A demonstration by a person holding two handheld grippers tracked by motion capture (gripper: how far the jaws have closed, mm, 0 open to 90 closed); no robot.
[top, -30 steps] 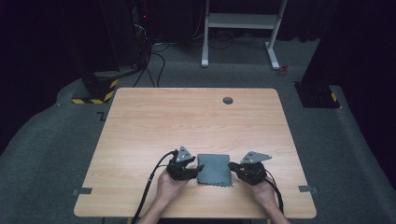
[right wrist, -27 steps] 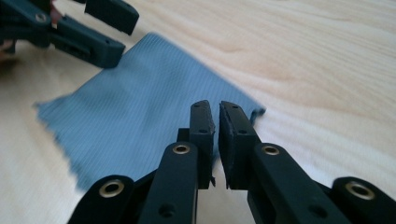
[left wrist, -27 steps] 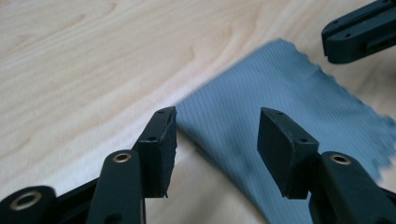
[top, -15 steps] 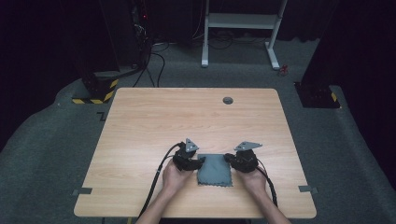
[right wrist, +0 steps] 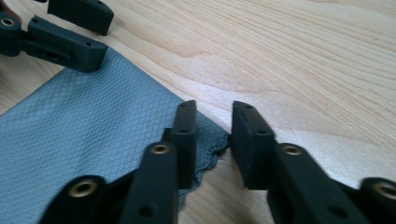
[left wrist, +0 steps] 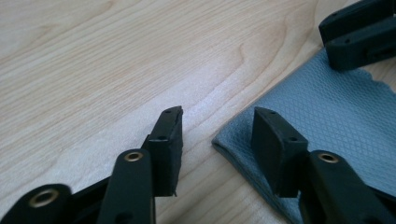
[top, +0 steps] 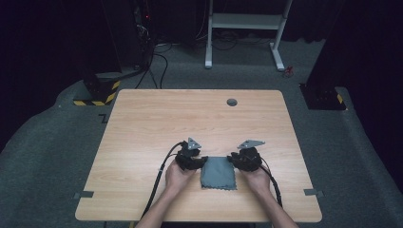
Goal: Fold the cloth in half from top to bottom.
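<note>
Grippers (top: pixel 205 162) (top: pixel 231 159) both agape, empty | cloth (top: pixel 218 173) flat, long axis front-back

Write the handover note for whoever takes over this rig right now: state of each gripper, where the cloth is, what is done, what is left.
Left gripper: open, fingers straddling the cloth's far-left corner, nothing gripped.
Right gripper: open, narrower gap, fingers at the scalloped far-right corner, not pinched.
Grey cloth: flat on the wooden table near the front edge, between the two hands; it looks folded at the left corner.
Done: both grippers lined up on the far corners.
Left: close on both corners, then probably lift or fold; the pictures do not settle which.
</note>
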